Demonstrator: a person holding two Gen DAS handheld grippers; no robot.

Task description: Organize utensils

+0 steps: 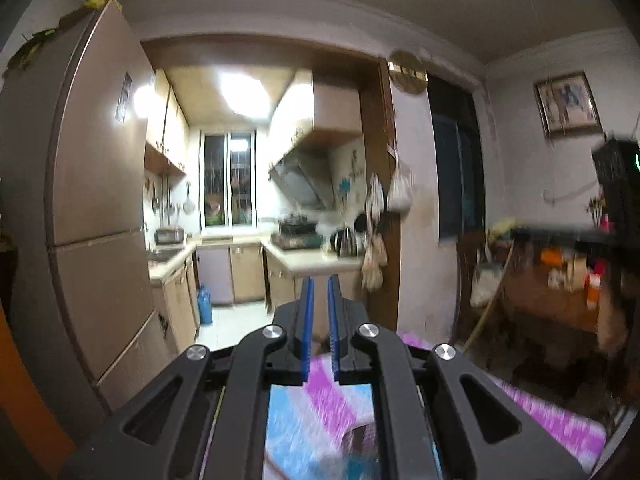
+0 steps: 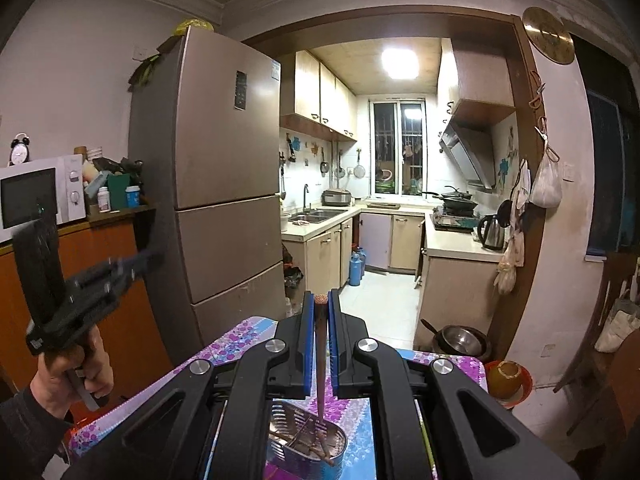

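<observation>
We see two grippers. At the far left of the right wrist view, a person's left hand in a dark sleeve holds the left gripper, blurred, in the air in front of an orange cabinet; in its own view the left gripper has its blue-padded fingers drawn close with nothing between them.

On the cabinet stand one white microwave, one alarm clock on top of it, and a clutter of bottles and boxes whose labels are too small to read. Next comes one tall three-door refrigerator with a dark panel and a blue sticker, neither legible.

In the middle, the right gripper has its fingers closed on one dark brown chopstick, which runs between the pads, its butt end showing at the fingertips and its thin tip pointing down over a perforated metal utensil basket. The basket stands on the worktop, which wears a purple and blue floral cloth, and holds several more sticks we cannot count, partly hidden by the gripper body.

Beyond is the kitchen: one sink, two blue bottles on the floor, one kettle. At the right, one steel basin sits on the floor, one yellow bowl on a red rim, and one round brass clock hangs on the wall.
</observation>
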